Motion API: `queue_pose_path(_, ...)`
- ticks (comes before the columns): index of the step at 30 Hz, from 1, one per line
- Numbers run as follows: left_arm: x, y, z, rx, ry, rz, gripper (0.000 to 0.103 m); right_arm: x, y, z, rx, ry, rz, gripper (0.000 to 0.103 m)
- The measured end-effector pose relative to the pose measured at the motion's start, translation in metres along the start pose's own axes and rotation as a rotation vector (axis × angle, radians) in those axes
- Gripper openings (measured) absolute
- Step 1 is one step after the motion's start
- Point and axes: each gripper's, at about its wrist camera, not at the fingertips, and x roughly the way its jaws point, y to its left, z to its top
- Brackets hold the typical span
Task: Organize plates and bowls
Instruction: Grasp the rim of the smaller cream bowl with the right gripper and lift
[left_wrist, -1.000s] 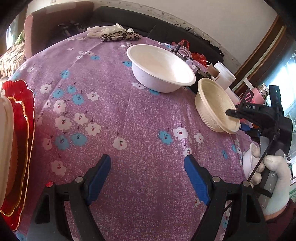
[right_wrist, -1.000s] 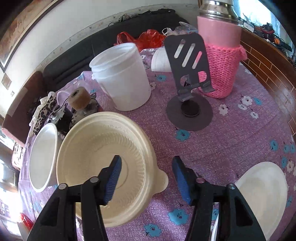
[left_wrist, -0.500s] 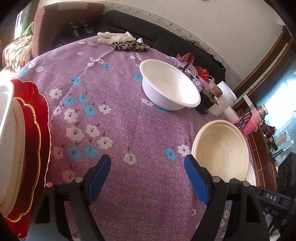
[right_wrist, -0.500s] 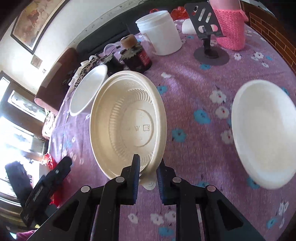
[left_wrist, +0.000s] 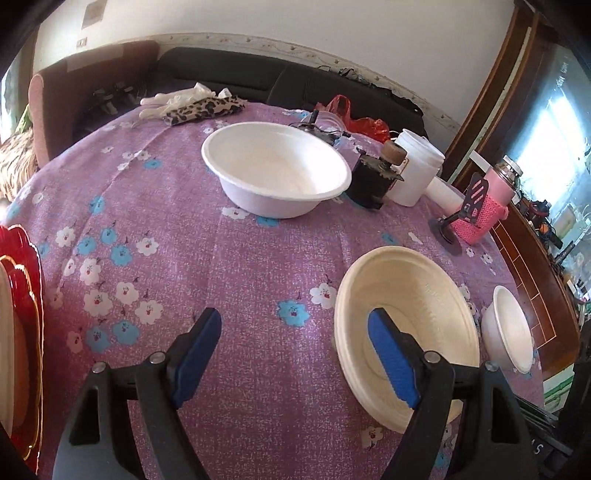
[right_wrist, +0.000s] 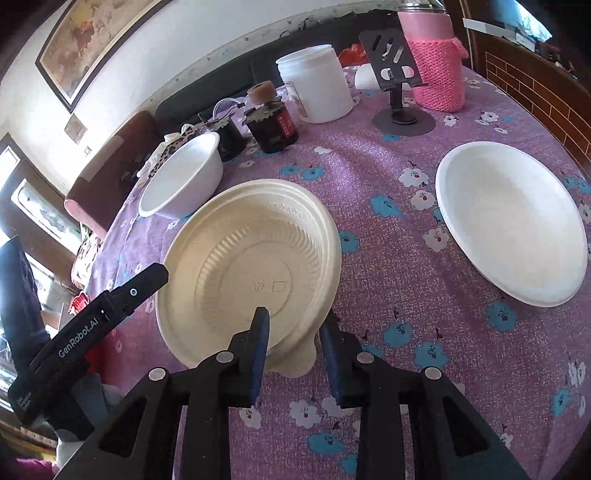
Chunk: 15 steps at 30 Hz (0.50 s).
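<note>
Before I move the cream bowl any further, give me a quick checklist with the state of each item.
1. Right claw closed on the cream bowl rim: ok.
2. Left claw open and holding nothing: ok.
3. Left claw clear of the bowl: cannot tell; one finger overlaps it in the left view.
4. Big white bowl standing apart from the cream bowl: ok.
5. Bowl fully off the tablecloth: cannot tell.
6. White plate clear of the right claw: ok.

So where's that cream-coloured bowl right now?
The cream bowl sits in the middle of the right wrist view, its near rim between the right gripper fingers, with the white bowl behind it.
</note>
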Motion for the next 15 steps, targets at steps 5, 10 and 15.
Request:
queue_pose_path(5, 0.01, -0.011, 0.005, 0.046, 0.019, -0.006, 0.085, 0.01, 0.002, -0.004, 0.008, -0.061, 0.012, 0.031)
queue_pose_path(10, 0.018, 0.006, 0.008, -0.044, 0.048, 0.021, 0.088, 0.017, 0.0, -0.006, 0.02, -0.071, 0.027, 0.032)
queue_pose_path(15, 0.033, 0.004, 0.002, -0.043, 0.111, -0.033, 0.088, 0.019, 0.008, -0.008, -0.006, -0.082, 0.013, 0.031)
